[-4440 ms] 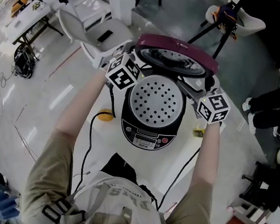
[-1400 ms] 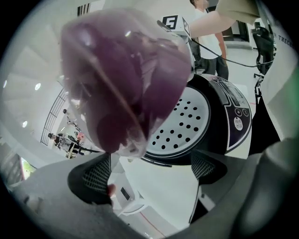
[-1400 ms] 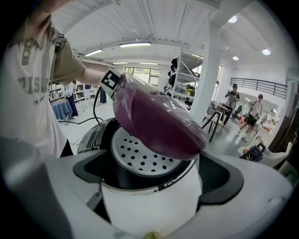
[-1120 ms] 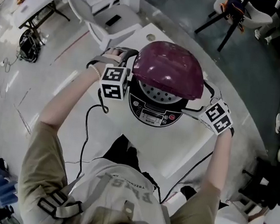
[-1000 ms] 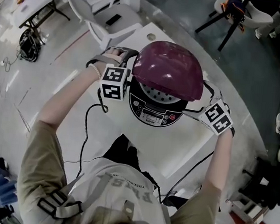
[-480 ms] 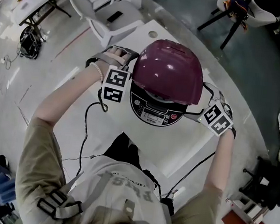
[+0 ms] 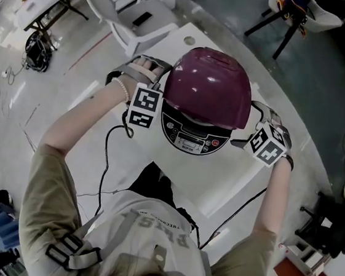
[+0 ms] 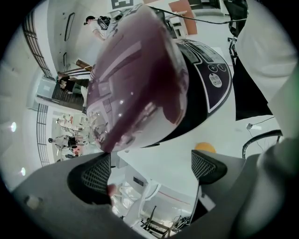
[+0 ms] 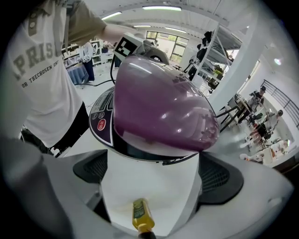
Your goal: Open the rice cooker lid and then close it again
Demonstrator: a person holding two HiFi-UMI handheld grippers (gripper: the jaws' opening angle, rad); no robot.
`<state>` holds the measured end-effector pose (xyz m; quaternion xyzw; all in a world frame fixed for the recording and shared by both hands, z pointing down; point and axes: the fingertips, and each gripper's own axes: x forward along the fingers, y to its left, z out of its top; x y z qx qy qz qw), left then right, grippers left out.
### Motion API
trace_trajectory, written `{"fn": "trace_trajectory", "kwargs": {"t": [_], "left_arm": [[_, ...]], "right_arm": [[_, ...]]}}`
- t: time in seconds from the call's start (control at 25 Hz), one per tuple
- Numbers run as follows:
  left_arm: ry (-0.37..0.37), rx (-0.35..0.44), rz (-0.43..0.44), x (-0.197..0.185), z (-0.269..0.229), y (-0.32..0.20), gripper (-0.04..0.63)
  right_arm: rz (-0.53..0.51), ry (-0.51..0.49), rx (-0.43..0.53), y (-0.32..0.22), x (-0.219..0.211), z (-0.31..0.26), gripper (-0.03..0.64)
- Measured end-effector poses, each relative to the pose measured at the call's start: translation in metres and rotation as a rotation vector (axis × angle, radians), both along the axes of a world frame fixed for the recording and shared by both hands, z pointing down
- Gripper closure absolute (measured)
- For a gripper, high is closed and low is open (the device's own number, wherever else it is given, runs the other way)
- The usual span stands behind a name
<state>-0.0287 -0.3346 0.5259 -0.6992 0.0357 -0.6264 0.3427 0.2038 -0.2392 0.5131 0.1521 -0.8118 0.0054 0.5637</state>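
Rice cooker [image 7: 191, 134] at centre of white table [image 7: 219, 186], purple lid [image 7: 208, 86] nearly down. Left gripper [image 8: 150, 169] & right gripper [image 9: 152, 172] flank it, jaws apart, gripping nothing, prob. to press lid shut evenly.

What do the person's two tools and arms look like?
Both the left tool and right tool are grey, with dark gridded pads. Each carries a white cube printed with black square markers and trails a black cable. The person wears khaki short sleeves and a pale bead bracelet.
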Motion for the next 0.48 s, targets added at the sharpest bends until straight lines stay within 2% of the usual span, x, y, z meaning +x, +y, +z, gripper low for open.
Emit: {"fn": "trace_trajectory", "kwargs": {"t": [0.2, 0.48], "left_arm": [[-0.015, 0.008, 0.001, -0.001, 0.006, 0.003, 0.046], [-0.003, 0.007, -0.005, -0.001, 0.012, 0.005, 0.046]], "right_arm": [[-0.021, 0.048, 0.0, 0.004, 0.003, 0.009, 0.035], [-0.027, 0.058, -0.005, 0.007, 0.003, 0.016, 0.037]]}}
